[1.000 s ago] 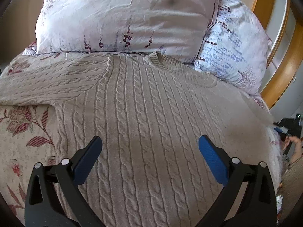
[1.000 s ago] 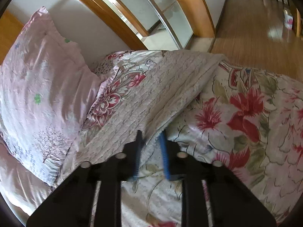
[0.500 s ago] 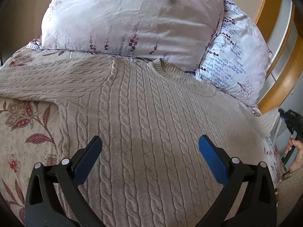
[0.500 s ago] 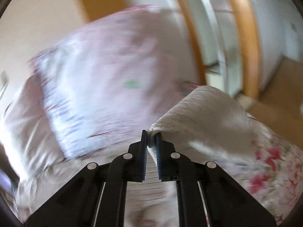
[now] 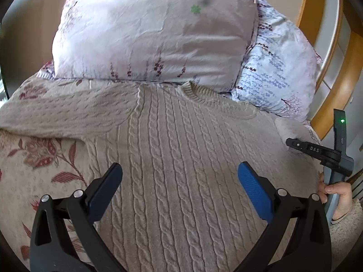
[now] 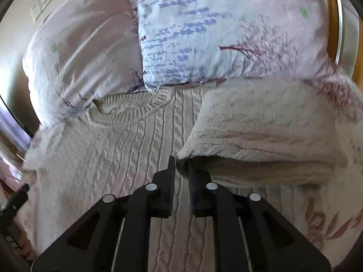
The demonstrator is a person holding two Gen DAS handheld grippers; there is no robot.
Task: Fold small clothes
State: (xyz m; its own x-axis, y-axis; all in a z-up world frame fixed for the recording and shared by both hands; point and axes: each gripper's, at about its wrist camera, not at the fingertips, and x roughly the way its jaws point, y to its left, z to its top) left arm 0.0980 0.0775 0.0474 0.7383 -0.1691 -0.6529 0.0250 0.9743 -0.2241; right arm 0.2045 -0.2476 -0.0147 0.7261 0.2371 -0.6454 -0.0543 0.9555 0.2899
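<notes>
A big cream cable-knit sweater (image 5: 177, 158) lay flat on the bed (image 5: 34, 163), with its neck up at the top of the left wrist view, right under two flowery pillows (image 5: 154, 34). Its long way ran from the neck down toward the bottom of the frame.

The right hand-held gripper (image 6: 181, 170) was over the sweater's body, in the middle of its own view. The right sleeve (image 6: 261, 136) had been brought over onto the sweater's body, and its end sat between the two blue pads. The jaws had just been opening a little, and a thin gap showed at the left pad, so the grip looked like it was letting go. The sleeve lay sideways, stretching from the gripper to the right edge of the frame.

The left hand-held gripper (image 5: 179, 181) hung over the lower middle of the sweater with its jaws wide apart and nothing in them. The other sleeve (image 5: 56, 115) stretched out flat to the left edge of the left wrist view, up and to the left of that gripper. The left gripper was the nearer one to it, so it would probably be the one to reach up and left, pinch that sleeve, and carry it across the body too.
</notes>
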